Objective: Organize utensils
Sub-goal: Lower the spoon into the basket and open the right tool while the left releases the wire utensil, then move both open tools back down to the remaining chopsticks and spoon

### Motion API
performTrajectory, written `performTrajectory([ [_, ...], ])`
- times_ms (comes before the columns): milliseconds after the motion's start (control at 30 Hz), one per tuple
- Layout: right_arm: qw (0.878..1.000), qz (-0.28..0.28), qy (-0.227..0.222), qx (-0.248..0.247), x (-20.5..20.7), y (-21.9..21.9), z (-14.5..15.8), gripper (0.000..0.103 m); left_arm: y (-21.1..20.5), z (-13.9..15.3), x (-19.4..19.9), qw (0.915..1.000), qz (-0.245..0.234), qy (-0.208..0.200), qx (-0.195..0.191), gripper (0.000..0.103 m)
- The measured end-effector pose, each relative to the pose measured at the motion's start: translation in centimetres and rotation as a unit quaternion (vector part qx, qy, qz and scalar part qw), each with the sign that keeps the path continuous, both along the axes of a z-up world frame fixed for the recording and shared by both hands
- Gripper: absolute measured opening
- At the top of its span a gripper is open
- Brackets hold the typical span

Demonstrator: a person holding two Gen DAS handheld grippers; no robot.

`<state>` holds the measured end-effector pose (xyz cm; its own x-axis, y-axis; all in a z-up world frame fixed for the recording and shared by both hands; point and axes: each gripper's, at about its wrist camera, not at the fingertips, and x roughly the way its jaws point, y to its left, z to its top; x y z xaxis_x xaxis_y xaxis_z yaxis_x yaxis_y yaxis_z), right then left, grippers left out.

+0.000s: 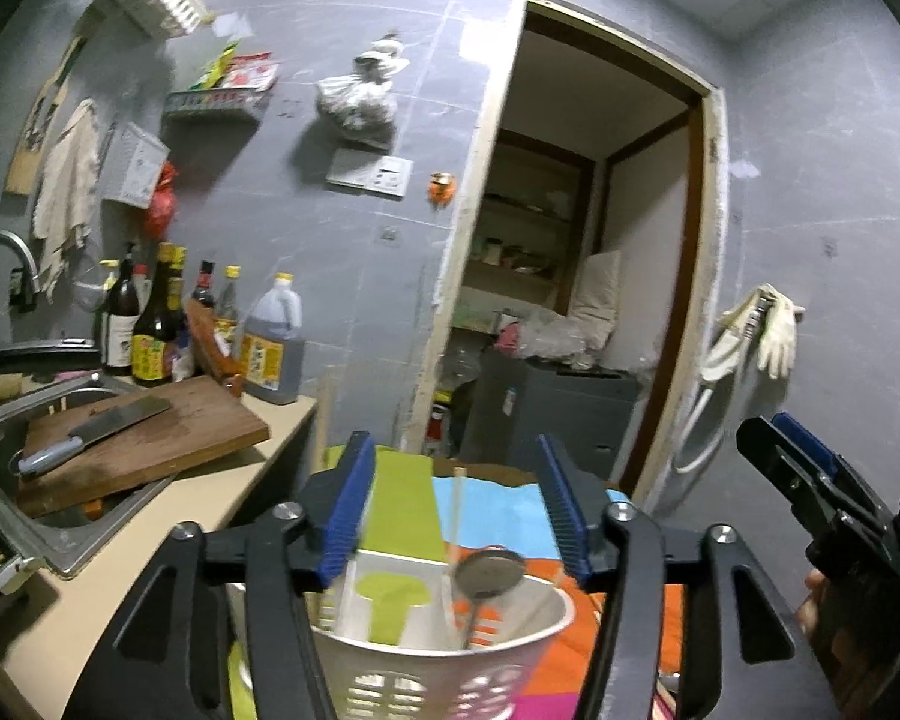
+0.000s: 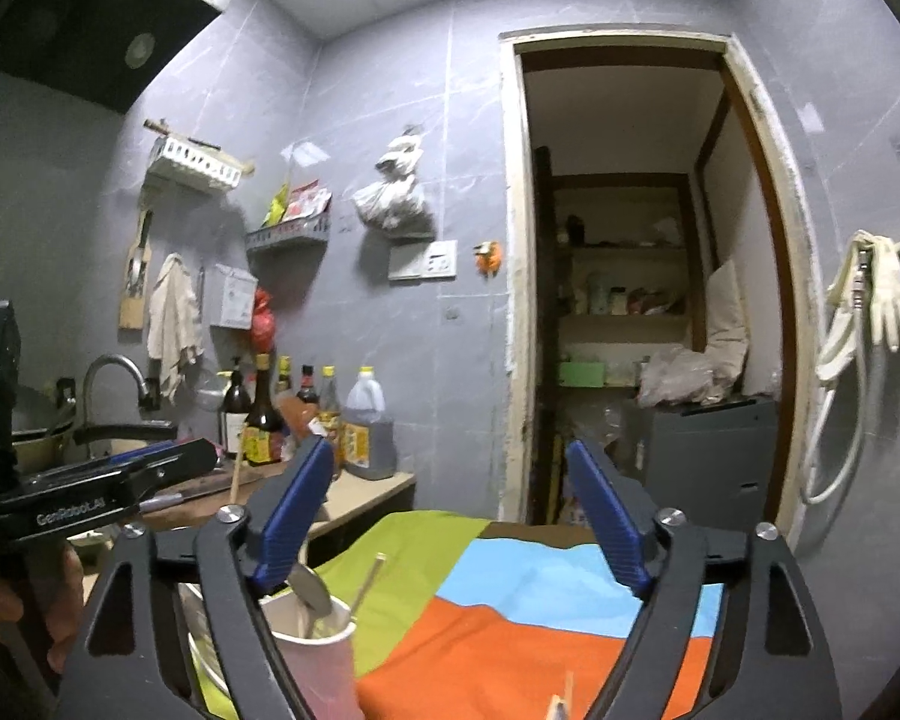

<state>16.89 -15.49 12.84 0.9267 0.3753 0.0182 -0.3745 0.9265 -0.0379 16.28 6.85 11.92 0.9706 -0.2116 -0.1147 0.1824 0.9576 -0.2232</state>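
A white perforated utensil holder stands on a cloth of green, blue and orange patches. In it are a metal spoon, bowl up, and a pale chopstick. My left gripper hangs just above the holder, open, with nothing pressed between its blue pads. In the right wrist view the holder sits low and left, with the spoon and a chopstick sticking out. My right gripper is open over the cloth and holds nothing. Wooden tips show at the bottom edge.
A wooden cutting board with a cleaver lies across the sink at left, under a faucet. Sauce bottles and a jug line the wall. A doorway opens behind the table; gloves hang at right.
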Motion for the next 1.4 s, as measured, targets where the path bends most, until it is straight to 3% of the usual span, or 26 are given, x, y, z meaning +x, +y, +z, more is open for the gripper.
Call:
performTrajectory([
  [233,0.999,-0.031,-0.006,0.003,-2.3,-3.9,0.4,0.1,-3.3,0.1,-1.1,0.9993,-0.037,-0.004,0.01,0.074],
  [500,0.998,-0.06,-0.004,0.002,-3.9,-7.5,-0.6,0.103,-7.0,-0.6,-1.9,0.9971,-0.069,-0.002,0.032,0.087],
  [967,0.993,-0.088,0.076,-0.029,-3.0,-12.0,-4.8,0.103,-12.5,-4.7,-1.0,0.9871,-0.117,0.068,0.086,0.088],
  [1233,0.984,-0.071,0.157,-0.037,-0.9,-13.8,-6.9,0.103,-15.1,-7.6,0.5,0.9737,-0.13,0.143,0.122,0.088],
  [1400,0.977,-0.053,0.2,-0.042,0.4,-14.3,-7.9,0.1,-15.6,-9.5,1.9,0.9651,-0.139,0.188,0.118,0.088],
])
